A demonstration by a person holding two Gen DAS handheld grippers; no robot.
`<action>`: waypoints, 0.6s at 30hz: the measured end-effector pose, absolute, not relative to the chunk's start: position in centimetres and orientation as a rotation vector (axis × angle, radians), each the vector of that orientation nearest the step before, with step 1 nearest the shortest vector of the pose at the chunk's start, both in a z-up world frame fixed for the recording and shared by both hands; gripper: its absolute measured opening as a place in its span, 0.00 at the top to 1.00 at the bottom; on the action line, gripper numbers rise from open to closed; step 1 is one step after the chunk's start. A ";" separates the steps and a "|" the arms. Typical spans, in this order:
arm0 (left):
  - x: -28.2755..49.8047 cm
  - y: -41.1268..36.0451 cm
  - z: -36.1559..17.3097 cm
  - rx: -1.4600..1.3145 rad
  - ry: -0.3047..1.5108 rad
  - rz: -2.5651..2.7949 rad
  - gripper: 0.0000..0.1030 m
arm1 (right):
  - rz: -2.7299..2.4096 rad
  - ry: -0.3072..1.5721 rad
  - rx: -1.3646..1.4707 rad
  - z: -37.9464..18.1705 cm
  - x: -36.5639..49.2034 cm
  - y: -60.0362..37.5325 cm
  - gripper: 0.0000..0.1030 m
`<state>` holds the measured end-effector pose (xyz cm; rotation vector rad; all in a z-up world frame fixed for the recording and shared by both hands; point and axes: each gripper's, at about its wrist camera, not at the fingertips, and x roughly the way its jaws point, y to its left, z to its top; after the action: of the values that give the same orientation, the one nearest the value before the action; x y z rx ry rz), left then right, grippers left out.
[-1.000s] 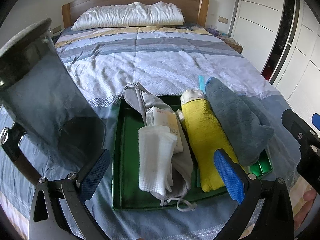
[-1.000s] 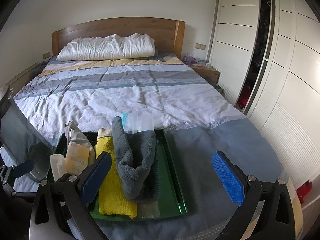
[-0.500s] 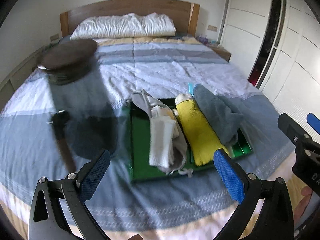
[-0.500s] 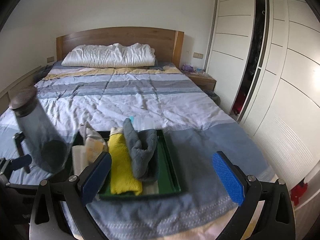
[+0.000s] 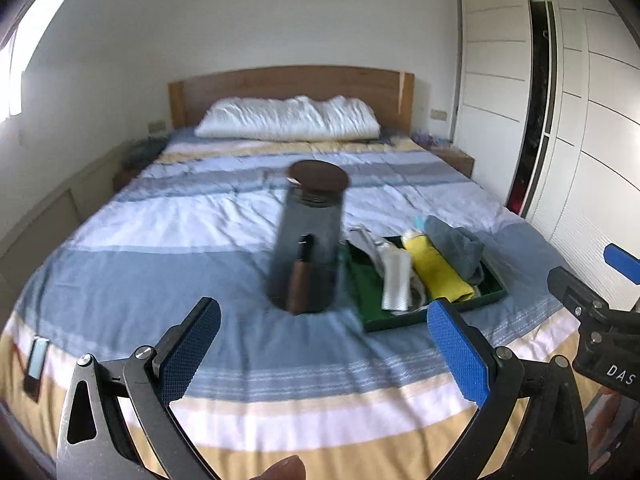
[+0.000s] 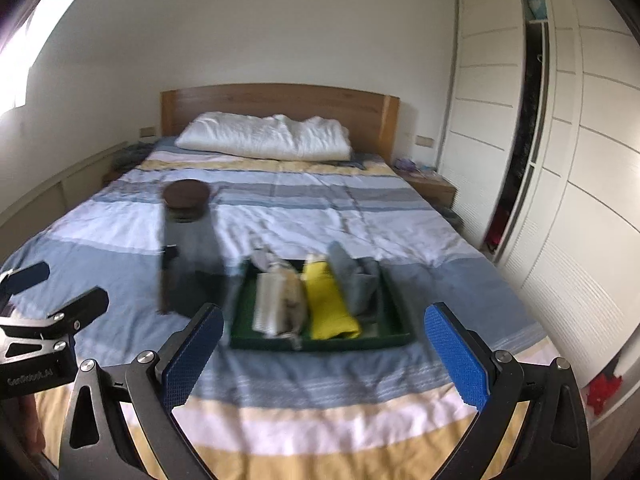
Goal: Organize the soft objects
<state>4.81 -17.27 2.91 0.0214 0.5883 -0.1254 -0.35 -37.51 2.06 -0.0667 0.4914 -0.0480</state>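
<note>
1. The left gripper and right gripper both gape wide, holding nothing.
2. The green tray of rolled cloths sits mid-frame, centred between the right gripper's fingers, long axes pointing toward the headboard; the right hand seems nearer.
3. Only the left view shows a phone at lower left.

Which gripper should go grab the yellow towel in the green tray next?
Probably right: the yellow towel lies between the right gripper fingers. The left gripper faces the dark jar.
</note>
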 end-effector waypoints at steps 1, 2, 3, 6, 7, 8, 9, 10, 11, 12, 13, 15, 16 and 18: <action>3.8 -16.4 3.0 0.020 0.580 -0.123 0.02 | -0.037 0.489 -0.070 2.2 -1.5 -36.7 0.00; 2.9 -15.8 3.2 0.024 0.572 -0.118 0.02 | -0.026 0.486 -0.070 2.2 -2.5 -36.1 0.00; 2.0 -15.2 3.3 0.027 0.565 -0.117 0.02 | -0.013 0.485 -0.068 2.2 -3.6 -35.3 0.00; -0.3 -13.6 3.1 0.017 0.561 -0.114 0.02 | 0.008 0.494 -0.067 2.0 -6.1 -33.6 0.00; -1.1 -12.9 3.0 0.008 0.566 -0.114 0.02 | 0.015 0.499 -0.064 1.9 -6.8 -33.1 0.00; -1.7 -12.4 2.8 0.003 0.565 -0.111 0.02 | 0.017 0.506 -0.064 1.8 -7.4 -32.7 0.00; -2.4 -11.8 2.5 0.000 0.565 -0.100 0.02 | 0.013 0.513 -0.067 1.8 -7.9 -32.3 0.00; -2.7 -11.5 2.3 -0.002 0.570 -0.092 0.02 | 0.010 0.523 -0.069 1.4 -8.6 -31.7 0.00; -3.0 -11.0 2.0 -0.008 0.580 -0.086 0.02 | 0.014 0.528 -0.067 1.5 -8.8 -31.3 0.00; -3.4 -10.7 1.9 -0.011 0.586 -0.083 0.02 | 0.015 0.535 -0.068 1.4 -9.1 -30.9 0.00; -3.7 -10.4 1.7 -0.012 0.594 -0.080 0.02 | 0.016 0.540 -0.068 1.1 -9.6 -30.6 0.00; -4.1 -10.1 1.6 -0.011 0.596 -0.075 0.02 | 0.019 0.546 -0.071 1.3 -10.1 -30.1 0.00; -4.4 -10.1 1.7 -0.008 0.589 -0.072 0.02 | 0.017 0.548 -0.075 1.3 -10.3 -29.9 0.00; -5.0 -10.1 1.9 -0.001 0.578 -0.073 0.02 | 0.016 0.548 -0.084 1.4 -10.9 -29.6 0.00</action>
<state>-4.96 -10.13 1.89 -0.0013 0.5778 -0.0732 -10.94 -29.63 1.41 -0.0836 0.5476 0.0161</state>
